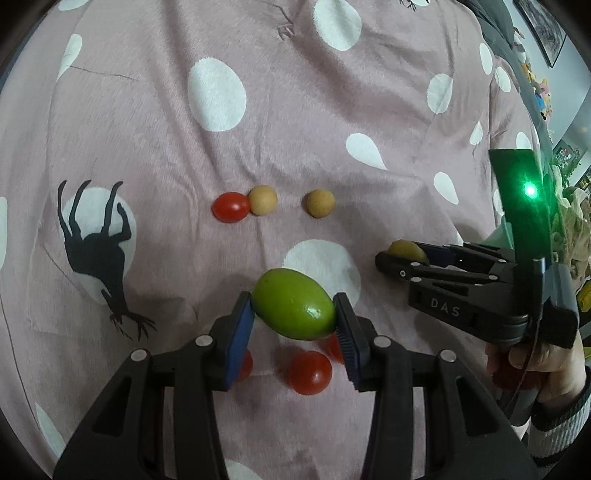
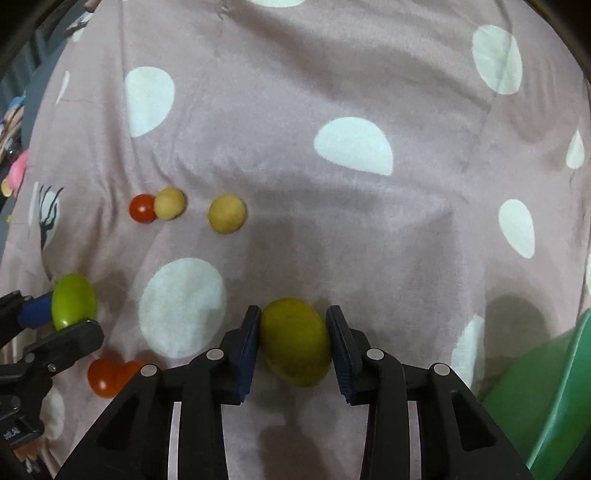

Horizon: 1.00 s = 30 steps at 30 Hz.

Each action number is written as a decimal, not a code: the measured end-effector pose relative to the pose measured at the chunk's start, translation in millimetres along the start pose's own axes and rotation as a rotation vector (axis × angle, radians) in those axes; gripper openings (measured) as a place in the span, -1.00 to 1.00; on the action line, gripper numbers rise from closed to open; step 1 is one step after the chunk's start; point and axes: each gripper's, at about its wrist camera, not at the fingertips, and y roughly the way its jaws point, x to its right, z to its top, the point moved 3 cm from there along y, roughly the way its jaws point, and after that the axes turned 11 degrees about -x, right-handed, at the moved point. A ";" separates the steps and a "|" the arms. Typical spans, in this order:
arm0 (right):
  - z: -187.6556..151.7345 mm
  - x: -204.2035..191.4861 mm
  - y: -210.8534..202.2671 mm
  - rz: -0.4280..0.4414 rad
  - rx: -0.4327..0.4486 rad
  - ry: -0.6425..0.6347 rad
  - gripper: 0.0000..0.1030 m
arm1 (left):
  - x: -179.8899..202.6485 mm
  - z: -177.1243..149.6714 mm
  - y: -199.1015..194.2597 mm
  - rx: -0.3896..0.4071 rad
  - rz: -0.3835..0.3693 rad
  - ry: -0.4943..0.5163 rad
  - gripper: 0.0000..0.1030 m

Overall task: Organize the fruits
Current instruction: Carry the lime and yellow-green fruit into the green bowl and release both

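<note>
The left tongs pinch a bright green fruit, raised above three cherry tomatoes on the spotted pink cloth. The right tongs pinch a duller yellow-green fruit low over the cloth. Farther off lie another tomato and two tan round fruits.

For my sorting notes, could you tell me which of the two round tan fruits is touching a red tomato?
The left round tan fruit touches the red cherry tomato; the right tan fruit lies alone.

You are in a home: a soft pink spotted bedspread, framed picture and toys nearby.
</note>
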 end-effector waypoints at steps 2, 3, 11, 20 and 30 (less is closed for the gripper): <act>-2.1 0.5 -0.7 0.001 0.007 -0.005 -0.27 | 0.6 -2.0 -1.3 -0.002 -0.003 0.001 -0.16; -4.6 0.3 -2.0 0.016 0.012 -0.003 -0.27 | 2.0 -2.6 -1.3 -0.002 -0.002 0.001 -0.16; -40.4 -9.5 -39.5 0.106 0.080 -0.008 -0.27 | 12.0 -22.5 -13.3 -0.012 0.022 0.010 -0.16; -89.9 -11.7 -85.1 0.203 0.169 0.044 -0.27 | 28.0 -50.0 -30.4 -0.006 0.041 0.049 -0.15; -129.3 2.8 -126.2 0.197 0.278 0.109 -0.27 | 60.4 -60.8 -50.6 0.023 0.039 0.110 -0.16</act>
